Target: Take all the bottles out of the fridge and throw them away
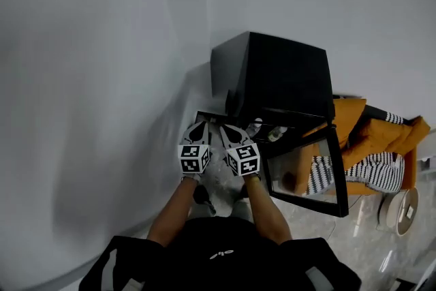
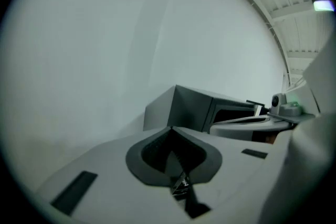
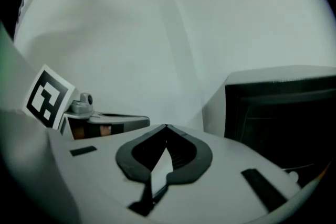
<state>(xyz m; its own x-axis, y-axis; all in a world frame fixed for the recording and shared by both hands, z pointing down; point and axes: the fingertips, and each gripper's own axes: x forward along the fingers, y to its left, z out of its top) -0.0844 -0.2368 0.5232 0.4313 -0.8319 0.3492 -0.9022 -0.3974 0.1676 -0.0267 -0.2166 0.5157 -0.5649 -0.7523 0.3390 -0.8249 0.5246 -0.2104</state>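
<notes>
Tongs: left gripper (image 1: 200,126) and right gripper (image 1: 227,129), both pressed together, empty, held side by side before the black fridge (image 1: 272,75), its glass door (image 1: 338,180) open. Contents: bottles (image 1: 256,126), small pale shapes inside the opening. Probably light, smooth, liable to slip; pinch at the neck.

Nothing was legible; square coded markers (image 1: 194,157) stood on the left hand-held gripper (image 1: 201,123) and right hand-held gripper (image 1: 229,127).

The pale glossy tiled floor (image 1: 368,242) carries a black box-shaped fridge (image 1: 279,75) with its glass door open. Just right of the fridge stands an orange upholstered seat (image 1: 371,136), and near that lies a round white disc-shaped object (image 1: 400,210).
</notes>
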